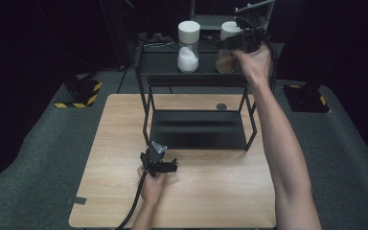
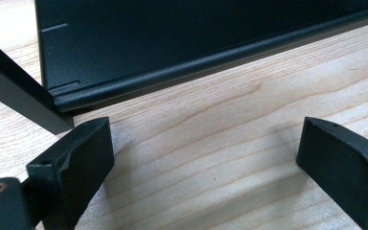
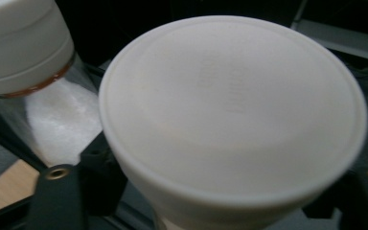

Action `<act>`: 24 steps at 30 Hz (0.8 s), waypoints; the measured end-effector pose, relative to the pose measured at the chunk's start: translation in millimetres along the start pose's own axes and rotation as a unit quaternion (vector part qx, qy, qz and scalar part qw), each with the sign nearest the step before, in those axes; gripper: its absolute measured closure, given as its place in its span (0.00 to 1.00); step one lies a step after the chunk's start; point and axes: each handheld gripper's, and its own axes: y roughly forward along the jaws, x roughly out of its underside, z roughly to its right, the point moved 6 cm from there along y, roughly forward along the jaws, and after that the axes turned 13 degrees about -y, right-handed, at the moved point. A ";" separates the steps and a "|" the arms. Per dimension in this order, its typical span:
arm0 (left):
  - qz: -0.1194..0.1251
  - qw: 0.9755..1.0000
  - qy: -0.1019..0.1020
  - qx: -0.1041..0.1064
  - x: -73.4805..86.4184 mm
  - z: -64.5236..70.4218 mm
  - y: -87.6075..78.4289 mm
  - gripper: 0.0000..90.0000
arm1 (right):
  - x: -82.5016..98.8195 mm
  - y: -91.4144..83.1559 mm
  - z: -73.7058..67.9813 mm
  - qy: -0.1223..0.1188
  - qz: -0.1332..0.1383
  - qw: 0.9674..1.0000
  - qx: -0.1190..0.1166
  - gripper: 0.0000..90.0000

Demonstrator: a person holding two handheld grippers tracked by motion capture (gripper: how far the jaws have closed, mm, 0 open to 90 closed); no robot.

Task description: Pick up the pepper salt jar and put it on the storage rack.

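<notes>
A black metal rack (image 1: 196,129) stands at the back of the wooden table (image 1: 211,191). On its top shelf are two clear jars with white lids: one with white powder (image 1: 188,48) and one with brown contents (image 1: 226,61). My right gripper (image 1: 242,40) reaches over the brown jar. In the right gripper view that jar's white lid (image 3: 230,110) lies between the jaws of the right gripper (image 3: 220,191), which stand apart at either side of it. The white-powder jar (image 3: 52,115) is beside it. My left gripper (image 1: 165,163) rests on the table by the rack's front left corner (image 2: 62,96), and in its own view the left gripper (image 2: 206,148) is open and holds nothing.
A small dark round disc (image 1: 221,106) lies on the table behind the rack's lower shelf. Grey carpet surrounds the table, with black-and-yellow stand feet (image 1: 79,93) at the back left. Bare wood stretches in front of the rack.
</notes>
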 end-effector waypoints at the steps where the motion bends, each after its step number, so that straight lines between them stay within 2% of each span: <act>1: 0.000 1.000 0.000 0.000 0.0 0.0 0.0 0.06 | 0.0 0.0 0.0 0.000 0.000 1.000 0.000 0.21; 2: 0.000 1.000 0.000 0.000 0.0 0.0 0.0 0.06 | 2.2 -2.2 -1.1 0.000 0.003 1.000 0.006 0.16; 4: 0.000 1.000 0.000 0.000 0.0 0.0 0.0 0.06 | 3.7 -5.4 -4.6 -0.008 0.003 1.000 0.020 0.12; 6: 0.000 1.000 0.000 0.000 -0.1 0.1 0.0 0.06 | 5.9 -9.2 -3.9 -0.008 0.011 1.000 0.017 0.10; 12: -0.001 1.000 0.000 0.000 -0.1 0.1 0.0 0.06 | 11.4 -19.9 -4.4 -0.012 0.019 1.000 0.014 0.09; 14: 0.000 1.000 0.000 0.000 -0.1 0.1 -0.1 0.06 | 19.1 -25.5 -4.1 -0.014 0.027 0.999 0.011 0.09; 20: 0.000 1.000 0.001 -0.001 -0.1 0.0 -0.1 0.06 | 31.4 -37.2 -5.3 -0.026 0.027 0.999 0.007 0.09; 24: 0.001 1.000 -0.001 0.000 0.1 0.1 0.0 0.06 | 42.4 -43.2 -6.0 -0.025 0.033 0.999 0.002 0.10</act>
